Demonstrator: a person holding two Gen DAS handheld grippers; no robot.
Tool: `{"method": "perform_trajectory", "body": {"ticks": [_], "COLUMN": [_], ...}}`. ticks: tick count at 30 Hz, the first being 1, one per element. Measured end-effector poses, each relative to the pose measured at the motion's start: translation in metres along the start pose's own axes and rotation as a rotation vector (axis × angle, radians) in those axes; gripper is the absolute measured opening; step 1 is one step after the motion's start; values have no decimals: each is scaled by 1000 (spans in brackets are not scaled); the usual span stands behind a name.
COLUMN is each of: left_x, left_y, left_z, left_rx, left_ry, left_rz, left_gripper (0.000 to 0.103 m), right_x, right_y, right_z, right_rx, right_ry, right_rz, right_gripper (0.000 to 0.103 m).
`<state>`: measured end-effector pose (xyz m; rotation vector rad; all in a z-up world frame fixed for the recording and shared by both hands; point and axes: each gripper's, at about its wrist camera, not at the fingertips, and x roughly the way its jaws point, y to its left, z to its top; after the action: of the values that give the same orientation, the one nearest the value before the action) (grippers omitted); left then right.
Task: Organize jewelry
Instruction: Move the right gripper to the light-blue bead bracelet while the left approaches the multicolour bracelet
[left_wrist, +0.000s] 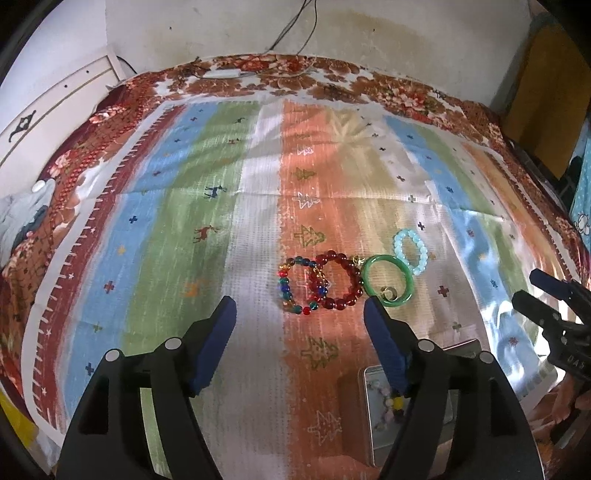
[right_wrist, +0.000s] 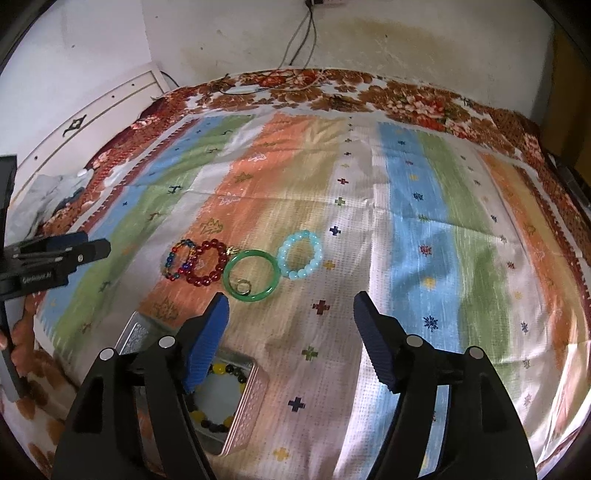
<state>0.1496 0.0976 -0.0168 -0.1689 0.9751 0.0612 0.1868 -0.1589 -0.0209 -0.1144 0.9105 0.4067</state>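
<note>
Several bracelets lie in a row on the striped cloth: a multicoloured bead bracelet (left_wrist: 295, 286) (right_wrist: 179, 258), a dark red bead bracelet (left_wrist: 341, 282) (right_wrist: 208, 262), a green bangle (left_wrist: 386, 280) (right_wrist: 251, 275) with a small ring (right_wrist: 243, 285) inside it, and a pale blue bead bracelet (left_wrist: 410, 251) (right_wrist: 300, 254). An open metal tin (right_wrist: 236, 410) (left_wrist: 373, 417) near the front holds a yellow and black bead bracelet (right_wrist: 221, 373). My left gripper (left_wrist: 299, 306) is open and empty, just short of the red bracelet. My right gripper (right_wrist: 291, 302) is open and empty, in front of the green bangle.
The striped cloth (right_wrist: 406, 258) lies on a floral bedspread (left_wrist: 332, 77). A wall with hanging cables (right_wrist: 306, 33) stands behind. A white panel (left_wrist: 55, 99) leans at the left. Crumpled fabric (left_wrist: 22, 218) lies at the left edge. The right gripper shows in the left wrist view (left_wrist: 554, 317).
</note>
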Motion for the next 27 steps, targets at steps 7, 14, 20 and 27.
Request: {"method": "perform_trajectory", "body": {"ticks": [7, 14, 20, 27], "left_x": [27, 49, 62, 87], "left_y": [14, 24, 28, 37], "left_z": [13, 21, 27, 33], "left_rx": [-52, -74, -79, -117], "left_ry": [76, 135, 163, 221], "left_rz": [-19, -21, -15, -34], "left_gripper": [75, 75, 75, 75], "right_x": [21, 43, 56, 85], "right_y": [-7, -20, -29, -32], "right_z": [12, 26, 38, 43], "right_rx": [18, 47, 72, 81], "right_ry": [41, 75, 89, 156], "right_rz": [3, -6, 0, 0], "right_gripper": [73, 73, 73, 73]}}
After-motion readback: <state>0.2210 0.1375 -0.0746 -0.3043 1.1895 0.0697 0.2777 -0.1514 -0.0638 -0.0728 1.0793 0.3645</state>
